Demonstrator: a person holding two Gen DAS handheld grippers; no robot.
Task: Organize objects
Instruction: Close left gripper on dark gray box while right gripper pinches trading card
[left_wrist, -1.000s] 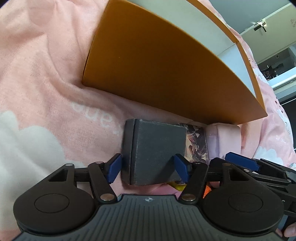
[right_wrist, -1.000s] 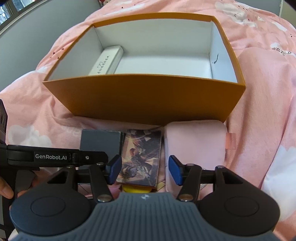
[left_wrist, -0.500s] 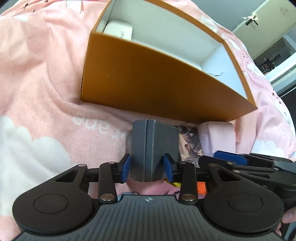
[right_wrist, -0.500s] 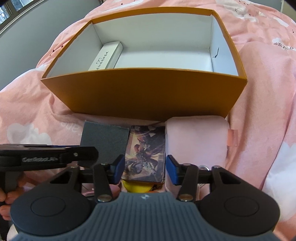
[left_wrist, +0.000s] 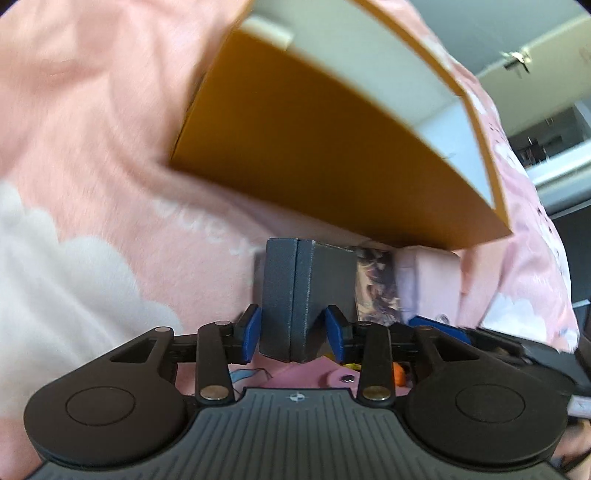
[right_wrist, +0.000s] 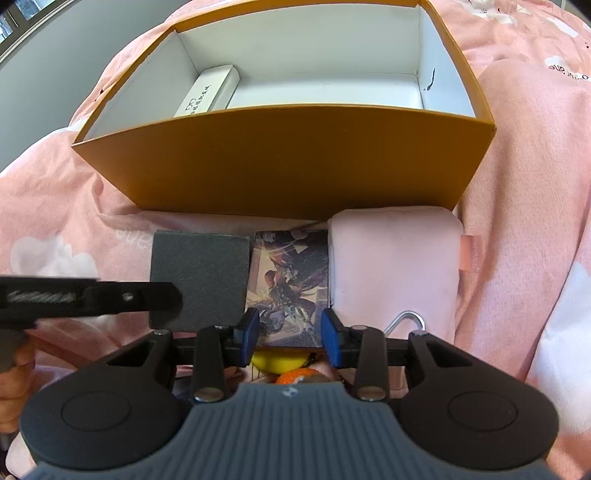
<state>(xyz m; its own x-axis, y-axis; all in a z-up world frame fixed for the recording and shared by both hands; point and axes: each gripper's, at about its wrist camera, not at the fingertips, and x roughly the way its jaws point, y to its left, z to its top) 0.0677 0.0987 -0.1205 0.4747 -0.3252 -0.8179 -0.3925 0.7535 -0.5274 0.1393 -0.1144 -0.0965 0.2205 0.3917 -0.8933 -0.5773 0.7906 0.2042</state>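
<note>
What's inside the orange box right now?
In the orange box, one long white carton lies along its left wall; the rest of the visible white floor is bare. The near wall hides the front strip of the floor.

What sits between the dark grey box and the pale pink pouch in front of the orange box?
An illustrated card box, flanked by the dark grey box and pale pink pouch; clearest in the right wrist view.
</note>
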